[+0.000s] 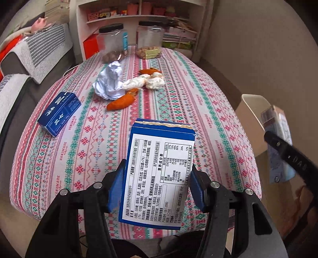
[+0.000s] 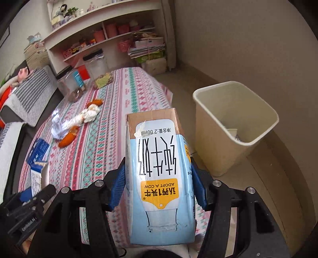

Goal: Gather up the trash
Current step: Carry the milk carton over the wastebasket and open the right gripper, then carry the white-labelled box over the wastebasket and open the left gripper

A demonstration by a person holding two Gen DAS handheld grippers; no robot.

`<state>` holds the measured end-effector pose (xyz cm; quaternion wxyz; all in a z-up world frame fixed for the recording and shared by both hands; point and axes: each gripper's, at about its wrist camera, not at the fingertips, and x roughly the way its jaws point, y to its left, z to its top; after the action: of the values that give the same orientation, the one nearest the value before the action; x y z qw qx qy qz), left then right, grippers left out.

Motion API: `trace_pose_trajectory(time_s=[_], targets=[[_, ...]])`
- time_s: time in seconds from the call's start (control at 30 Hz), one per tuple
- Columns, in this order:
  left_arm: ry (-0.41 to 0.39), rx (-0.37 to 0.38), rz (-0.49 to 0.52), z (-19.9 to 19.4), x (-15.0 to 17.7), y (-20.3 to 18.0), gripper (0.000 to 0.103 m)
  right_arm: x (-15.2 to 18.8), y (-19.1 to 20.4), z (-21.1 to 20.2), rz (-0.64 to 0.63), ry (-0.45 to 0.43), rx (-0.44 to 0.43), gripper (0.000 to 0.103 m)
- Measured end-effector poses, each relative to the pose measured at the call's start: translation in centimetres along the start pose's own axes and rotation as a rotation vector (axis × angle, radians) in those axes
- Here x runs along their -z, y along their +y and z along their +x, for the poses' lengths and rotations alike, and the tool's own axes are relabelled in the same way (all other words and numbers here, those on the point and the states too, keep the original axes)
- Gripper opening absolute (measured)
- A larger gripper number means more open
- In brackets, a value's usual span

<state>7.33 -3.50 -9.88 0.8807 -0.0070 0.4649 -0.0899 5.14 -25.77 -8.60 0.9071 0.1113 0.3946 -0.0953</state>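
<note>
My left gripper (image 1: 158, 182) is shut on a blue and white snack box (image 1: 159, 170), held above the near edge of the patterned table (image 1: 198, 103). My right gripper (image 2: 158, 178) is shut on a pale blue milk carton (image 2: 159, 172), held past the table's right edge and short of the beige waste bin (image 2: 234, 127). The bin stands on the floor with a few scraps inside. Crumpled white paper (image 1: 110, 82), tissue wads (image 1: 145, 82) and orange peels (image 1: 120, 103) lie mid-table. A dark blue box (image 1: 59, 113) lies at the left.
Two clear jars with black lids (image 1: 113, 42) stand at the table's far end before a white shelf unit (image 1: 139, 17). A sofa with grey striped covers (image 1: 37, 51) runs along the left. The wall (image 2: 248, 39) is close behind the bin. The right gripper and its carton (image 1: 280, 142) show at the left view's right edge.
</note>
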Motion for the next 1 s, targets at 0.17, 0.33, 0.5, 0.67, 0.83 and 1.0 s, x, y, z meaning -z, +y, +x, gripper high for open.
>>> trace_pose_trajectory(time_s=[0.17,0.33,0.5,0.67,0.83,1.0], targets=[[0.02,0.009,0.021,1.4,-1.0,-2.4,0.057,-2.8,-3.7,0.7,0.025,-0.035,0.055,0.056],[0.028,0.026,0.046,2.5,-2.3,-5.2,0.057,-5.5,-7.7,2.1,0.06,-0.046,0.12,0.056],[0.029,0.048,0.093,3.4,-3.9,-8.7,0.057,-7.9,-11.8,3.6,0.101,-0.055,0.186,0.056],[0.035,0.072,0.145,4.6,-5.6,-12.3,0.057,-9.5,-15.1,3.9,0.153,-0.083,0.25,0.087],[0.017,0.11,0.195,5.0,-7.4,-16.1,0.057,-9.0,-18.0,2.9,0.209,-0.089,0.334,0.091],[-0.001,0.161,0.236,5.4,-8.6,-20.4,0.057,-7.0,-19.8,1.7,0.204,-0.082,0.427,0.095]])
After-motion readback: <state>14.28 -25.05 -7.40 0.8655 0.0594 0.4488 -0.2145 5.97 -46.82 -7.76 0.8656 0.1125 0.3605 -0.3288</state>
